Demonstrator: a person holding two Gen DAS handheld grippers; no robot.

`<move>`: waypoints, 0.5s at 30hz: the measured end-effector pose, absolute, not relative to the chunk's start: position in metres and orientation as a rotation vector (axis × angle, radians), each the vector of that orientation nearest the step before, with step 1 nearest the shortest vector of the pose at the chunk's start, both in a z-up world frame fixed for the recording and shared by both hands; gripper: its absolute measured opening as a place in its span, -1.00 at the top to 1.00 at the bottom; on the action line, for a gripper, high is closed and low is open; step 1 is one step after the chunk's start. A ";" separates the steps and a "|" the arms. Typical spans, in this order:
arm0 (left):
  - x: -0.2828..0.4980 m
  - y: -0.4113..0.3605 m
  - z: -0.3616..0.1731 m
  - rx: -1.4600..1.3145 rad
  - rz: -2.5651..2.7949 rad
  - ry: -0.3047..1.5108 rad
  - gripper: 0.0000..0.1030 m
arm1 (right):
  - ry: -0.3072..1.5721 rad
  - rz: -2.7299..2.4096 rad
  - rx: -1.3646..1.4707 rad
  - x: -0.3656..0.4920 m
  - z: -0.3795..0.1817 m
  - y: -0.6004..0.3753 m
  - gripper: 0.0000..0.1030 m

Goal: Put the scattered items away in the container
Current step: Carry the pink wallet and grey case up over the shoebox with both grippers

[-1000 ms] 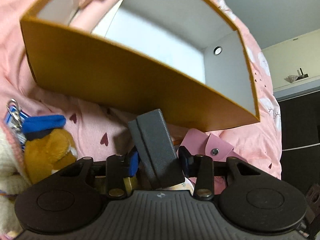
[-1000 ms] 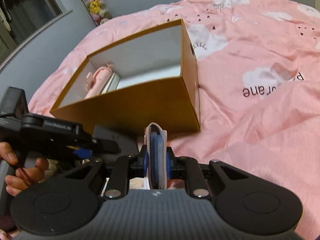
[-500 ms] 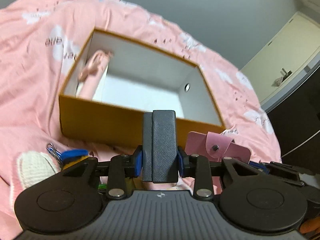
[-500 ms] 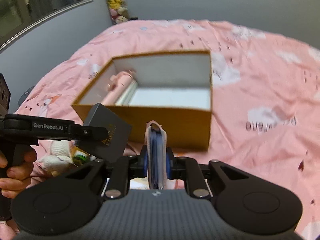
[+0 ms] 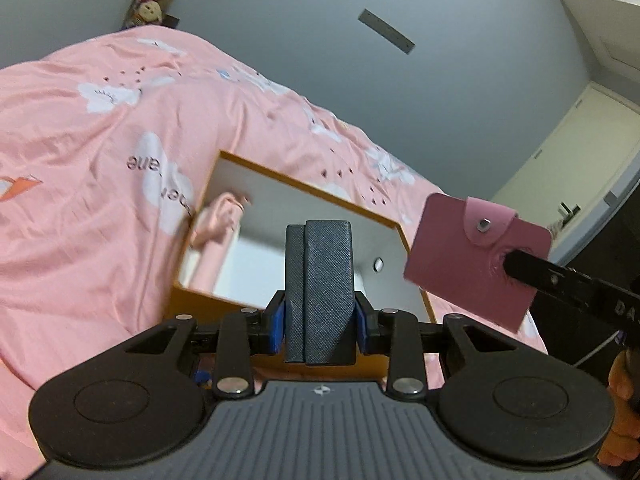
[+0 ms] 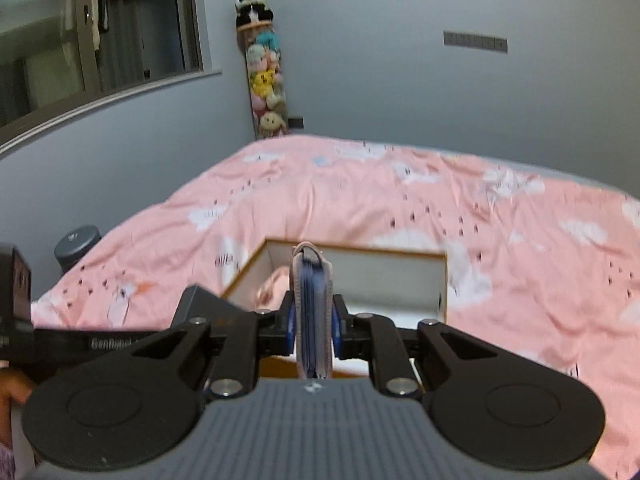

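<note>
Your left gripper (image 5: 319, 316) pinches the dark case (image 5: 320, 292) upright, and your right gripper (image 6: 314, 326) pinches the pink wallet (image 6: 313, 312) by one edge; both hang short of the box (image 5: 304, 190), which sits mid-bed (image 5: 80, 200). Let go too soon and either lands on the quilt or clips the near rim; the two could also knock together. Only the left view shows the wallet's snap flap; only the right shows the window.
</note>
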State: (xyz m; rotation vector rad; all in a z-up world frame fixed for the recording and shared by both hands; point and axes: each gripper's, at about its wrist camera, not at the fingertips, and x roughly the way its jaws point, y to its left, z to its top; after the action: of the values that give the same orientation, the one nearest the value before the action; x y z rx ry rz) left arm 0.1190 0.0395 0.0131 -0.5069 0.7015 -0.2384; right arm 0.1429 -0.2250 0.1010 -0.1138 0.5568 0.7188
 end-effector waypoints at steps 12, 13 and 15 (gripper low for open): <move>0.150 0.059 0.006 -0.514 -0.184 0.691 0.26 | 0.644 0.702 -0.185 0.205 0.056 -0.145 0.65; 0.152 0.059 0.004 -0.513 -0.179 0.694 0.26 | 0.655 0.691 -0.197 0.211 0.050 -0.139 0.65; 0.157 0.061 0.000 -0.514 -0.178 0.696 0.26 | 0.676 0.663 -0.218 0.222 0.038 -0.129 0.65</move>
State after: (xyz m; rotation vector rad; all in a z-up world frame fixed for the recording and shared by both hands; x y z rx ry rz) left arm 0.1571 0.0607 0.0000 -0.5135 0.6965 -0.1777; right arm 0.2222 -0.1293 0.0380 -0.2179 0.6757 0.6626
